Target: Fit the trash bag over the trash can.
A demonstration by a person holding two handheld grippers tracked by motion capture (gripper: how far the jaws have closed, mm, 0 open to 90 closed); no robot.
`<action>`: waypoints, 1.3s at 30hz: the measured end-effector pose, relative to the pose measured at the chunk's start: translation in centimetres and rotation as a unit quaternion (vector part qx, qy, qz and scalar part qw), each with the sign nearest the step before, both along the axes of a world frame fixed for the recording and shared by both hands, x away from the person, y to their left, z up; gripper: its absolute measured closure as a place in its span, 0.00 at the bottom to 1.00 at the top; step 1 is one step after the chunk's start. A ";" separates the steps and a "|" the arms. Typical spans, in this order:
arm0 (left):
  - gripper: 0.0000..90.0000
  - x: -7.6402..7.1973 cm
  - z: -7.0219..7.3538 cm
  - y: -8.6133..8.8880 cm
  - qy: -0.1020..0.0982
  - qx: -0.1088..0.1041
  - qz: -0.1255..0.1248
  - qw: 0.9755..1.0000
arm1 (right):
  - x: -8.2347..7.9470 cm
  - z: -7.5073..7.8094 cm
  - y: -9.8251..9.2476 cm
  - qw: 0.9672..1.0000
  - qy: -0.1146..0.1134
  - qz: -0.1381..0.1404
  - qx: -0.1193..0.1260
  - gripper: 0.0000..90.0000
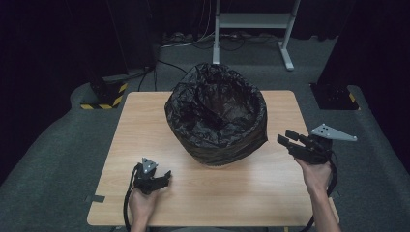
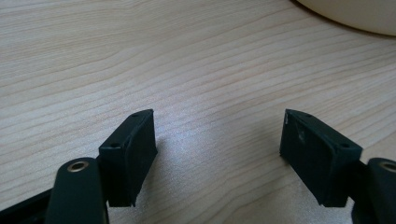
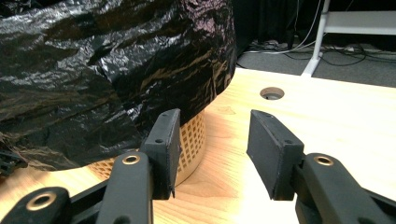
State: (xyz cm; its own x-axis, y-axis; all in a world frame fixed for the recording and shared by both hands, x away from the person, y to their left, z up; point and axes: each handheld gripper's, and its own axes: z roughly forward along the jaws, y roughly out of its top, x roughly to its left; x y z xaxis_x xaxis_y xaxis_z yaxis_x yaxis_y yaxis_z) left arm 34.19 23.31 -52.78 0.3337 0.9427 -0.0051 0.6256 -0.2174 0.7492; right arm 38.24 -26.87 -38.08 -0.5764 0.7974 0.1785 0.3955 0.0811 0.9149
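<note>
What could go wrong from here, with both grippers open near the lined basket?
1. The black bag hangs loose and bunched over the basket; the right gripper, open beside it, might pinch just a fold and pull the bag off the rim.
2. The basket looks light; a tug or push may slide or tip it on the table.
3. The left gripper hangs low over the wood and may scrape it.

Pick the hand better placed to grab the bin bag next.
Probably right: its tongs stand open, aimed at the bag's hanging edge. The left tongs face bare table.
</note>
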 end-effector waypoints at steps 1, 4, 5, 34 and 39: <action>0.30 0.0 0.0 0.0 0.000 0.000 0.000 1.000 | 0.0 -0.1 0.0 1.000 0.001 0.000 0.000 0.60; 0.30 0.0 0.0 0.0 0.000 0.000 0.000 1.000 | -0.1 -0.5 0.0 1.000 0.004 -0.001 0.002 0.60; 0.30 0.0 0.0 0.0 0.000 0.000 0.000 1.000 | -0.1 -0.6 0.0 1.000 0.005 -0.001 0.002 0.60; 0.30 0.0 0.0 0.0 0.001 0.001 0.000 1.000 | 0.2 -4.7 1.2 0.999 0.033 0.006 -0.004 0.60; 0.30 0.0 0.0 0.0 0.001 0.000 -0.001 1.000 | 0.3 -5.5 1.4 0.999 0.045 0.006 -0.013 0.60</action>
State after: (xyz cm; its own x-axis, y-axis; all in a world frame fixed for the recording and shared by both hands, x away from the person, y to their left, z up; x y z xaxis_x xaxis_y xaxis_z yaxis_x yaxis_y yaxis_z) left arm 34.20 23.32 -52.76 0.3351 0.9422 -0.0049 0.6264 -0.2189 0.7481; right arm 38.53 -25.52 -43.61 -0.5681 0.7961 0.2086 0.4744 0.1097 0.8734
